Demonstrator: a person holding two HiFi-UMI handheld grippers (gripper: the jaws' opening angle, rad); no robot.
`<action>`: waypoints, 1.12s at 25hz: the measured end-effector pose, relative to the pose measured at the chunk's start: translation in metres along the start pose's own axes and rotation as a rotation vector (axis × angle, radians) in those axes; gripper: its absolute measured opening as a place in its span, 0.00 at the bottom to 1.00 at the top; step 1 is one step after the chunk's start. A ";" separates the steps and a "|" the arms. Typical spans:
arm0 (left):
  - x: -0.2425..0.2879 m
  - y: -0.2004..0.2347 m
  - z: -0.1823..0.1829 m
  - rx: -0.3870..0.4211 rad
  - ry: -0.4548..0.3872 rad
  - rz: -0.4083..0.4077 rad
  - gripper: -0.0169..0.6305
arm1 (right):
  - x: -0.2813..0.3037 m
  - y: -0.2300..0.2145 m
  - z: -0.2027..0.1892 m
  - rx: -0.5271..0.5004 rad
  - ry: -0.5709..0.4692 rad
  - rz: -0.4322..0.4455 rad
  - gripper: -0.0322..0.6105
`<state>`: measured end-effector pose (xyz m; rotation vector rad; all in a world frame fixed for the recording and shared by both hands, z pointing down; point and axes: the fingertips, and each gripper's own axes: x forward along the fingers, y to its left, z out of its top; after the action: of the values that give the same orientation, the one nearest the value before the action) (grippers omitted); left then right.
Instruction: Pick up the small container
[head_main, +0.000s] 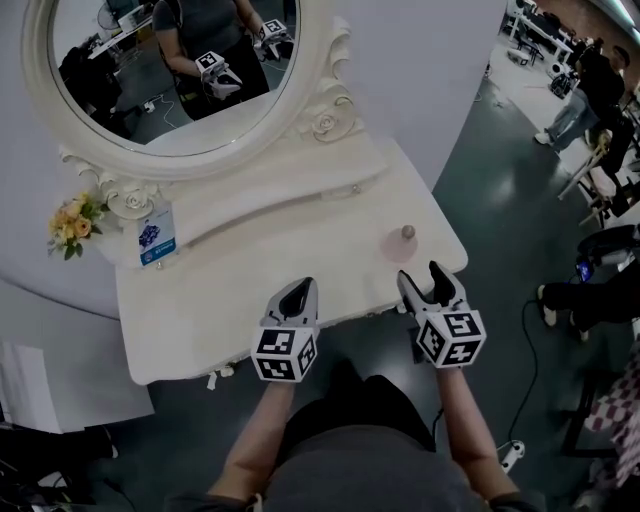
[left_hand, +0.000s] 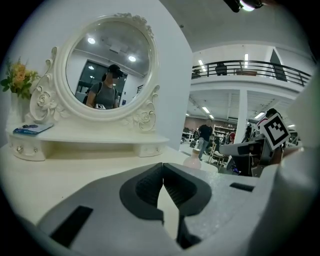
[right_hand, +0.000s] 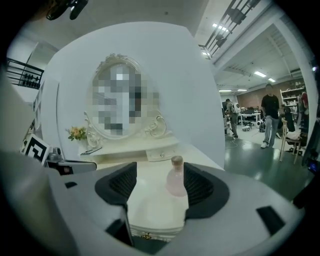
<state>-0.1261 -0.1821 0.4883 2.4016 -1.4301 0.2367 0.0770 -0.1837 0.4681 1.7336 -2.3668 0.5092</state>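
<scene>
The small container (head_main: 403, 243) is a pale pink bottle with a tan cap, standing upright near the right end of the cream vanity table (head_main: 230, 300). My right gripper (head_main: 425, 280) hovers over the table's front right edge, open, just short of the bottle. In the right gripper view the bottle (right_hand: 176, 181) stands ahead, nearer the right pad, with the right gripper (right_hand: 161, 184) apart from it. My left gripper (head_main: 297, 297) is at the table's front edge, shut and holding nothing. The left gripper (left_hand: 163, 172) shows its pads meeting at the tips, with the bottle (left_hand: 192, 161) beyond to the right.
An oval framed mirror (head_main: 170, 70) stands at the back over a raised shelf (head_main: 270, 190) with small drawers. Yellow flowers (head_main: 72, 222) and a blue card (head_main: 157, 236) sit at the back left. People (head_main: 585, 95) and chairs occupy the floor to the right.
</scene>
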 end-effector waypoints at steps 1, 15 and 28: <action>0.002 0.002 0.000 0.001 0.003 0.000 0.04 | 0.003 -0.001 0.000 0.000 0.002 -0.002 0.52; 0.051 0.019 0.013 0.006 0.026 0.037 0.04 | 0.055 -0.029 0.009 -0.006 0.009 0.007 0.52; 0.096 0.024 0.003 -0.020 0.084 0.061 0.04 | 0.103 -0.040 -0.007 -0.045 0.079 0.092 0.51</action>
<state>-0.1010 -0.2725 0.5195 2.3056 -1.4620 0.3324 0.0825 -0.2837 0.5152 1.5624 -2.3915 0.5232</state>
